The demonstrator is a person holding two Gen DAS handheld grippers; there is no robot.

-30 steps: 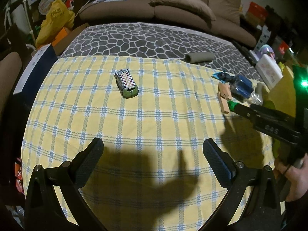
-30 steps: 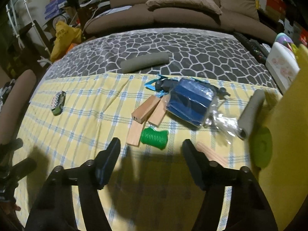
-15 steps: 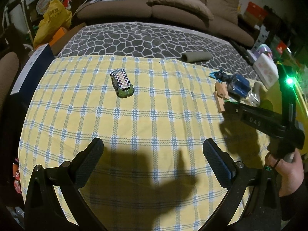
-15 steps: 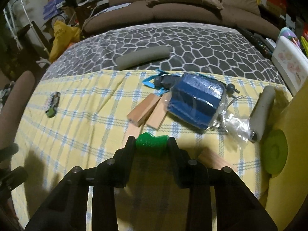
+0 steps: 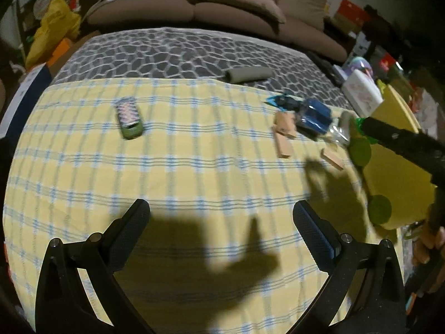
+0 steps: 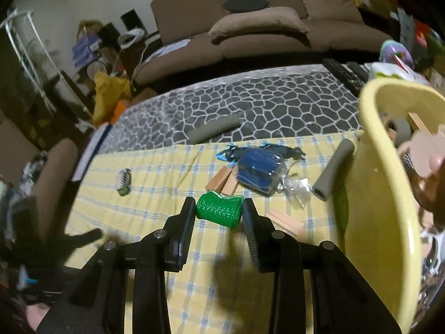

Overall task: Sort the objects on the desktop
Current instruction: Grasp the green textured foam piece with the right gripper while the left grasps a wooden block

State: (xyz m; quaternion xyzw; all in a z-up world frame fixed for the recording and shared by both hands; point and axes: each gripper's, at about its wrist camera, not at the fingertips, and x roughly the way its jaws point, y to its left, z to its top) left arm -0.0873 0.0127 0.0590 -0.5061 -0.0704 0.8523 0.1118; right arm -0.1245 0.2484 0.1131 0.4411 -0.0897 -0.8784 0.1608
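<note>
My right gripper [image 6: 219, 211] is shut on a green spool of cord [image 6: 218, 211] and holds it lifted above the yellow checked cloth [image 6: 167, 183], left of the yellow bin [image 6: 378, 194]. Wooden blocks [image 6: 222, 182], a blue wrapped pack [image 6: 258, 168] and a grey foam tube [image 6: 332, 174] lie beyond it. My left gripper [image 5: 221, 222] is open and empty over the near cloth [image 5: 194, 172]. A small green toy car [image 5: 129, 121] lies far left of the blocks [image 5: 283, 133]. The right gripper's arm [image 5: 403, 142] shows at the right of the left wrist view.
The yellow bin holds several items, among them a wooden stick [image 6: 417, 122]. A second grey tube [image 6: 214, 130] lies on the grey patterned cover [image 6: 278, 103]. A brown sofa [image 6: 250, 27] stands behind. A brown chair back [image 6: 52, 183] is at the left.
My right gripper closed on the green spool and has lifted it up and toward the yellow bin. The left gripper stayed open and shifted slightly.
</note>
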